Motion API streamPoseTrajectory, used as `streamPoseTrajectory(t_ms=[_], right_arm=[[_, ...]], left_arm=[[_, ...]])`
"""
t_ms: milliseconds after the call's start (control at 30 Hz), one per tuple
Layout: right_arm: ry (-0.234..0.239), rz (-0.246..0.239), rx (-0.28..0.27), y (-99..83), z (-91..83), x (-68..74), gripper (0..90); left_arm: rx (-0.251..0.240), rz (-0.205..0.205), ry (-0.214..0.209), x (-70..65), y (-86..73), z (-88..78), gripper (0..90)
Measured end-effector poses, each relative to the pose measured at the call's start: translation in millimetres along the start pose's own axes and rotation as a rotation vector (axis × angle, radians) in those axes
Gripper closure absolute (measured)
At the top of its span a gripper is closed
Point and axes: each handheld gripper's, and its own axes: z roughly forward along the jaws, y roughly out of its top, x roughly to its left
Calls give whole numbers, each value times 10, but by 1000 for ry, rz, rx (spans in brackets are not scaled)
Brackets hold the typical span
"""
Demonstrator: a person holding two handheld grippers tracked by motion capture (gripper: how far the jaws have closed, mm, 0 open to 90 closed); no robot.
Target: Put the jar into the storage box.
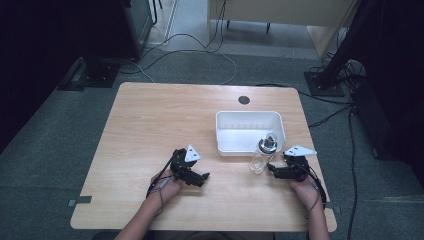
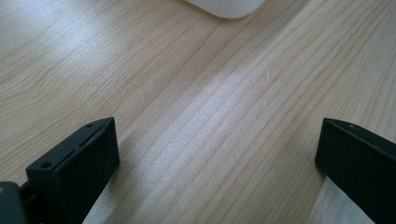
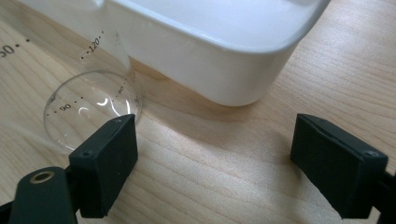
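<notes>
1. Clear plastic bottle (image 1: 263, 154) stands upright just before the white tub's (image 1: 248, 131) near wall.
2. Right gripper (image 1: 272, 170), jaws wide and empty, sits just beside the bottle, nearer than the left gripper (image 1: 204, 177).
3. The left gripper is likewise wide, empty, well left of the tub.

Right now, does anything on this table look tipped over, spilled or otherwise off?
Nothing stands out. The clear bottle stands upright beside the white bin, with no spill visible on the table. Both claws are open, holding nothing.

Surface (image 3: 196, 186) looks like pale matt wood grain, tub (image 3: 224, 70) smooth glossy white plastic, bottle (image 3: 88, 112) clear and shiny.
</notes>
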Motion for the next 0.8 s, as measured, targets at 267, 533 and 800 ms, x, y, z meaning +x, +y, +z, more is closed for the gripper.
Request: streamPoseTrajectory(t_ms=[267, 533, 800], right_arm=[[30, 12, 20, -23, -69, -23, 151], [38, 11, 58, 86, -188, 66, 153], [41, -2, 53, 136, -290, 130, 153]], left_arm=[[1, -1, -1, 1, 2, 1, 0], [0, -1, -1, 1, 3, 3, 0], [1, -2, -1, 4, 14, 13, 0]])
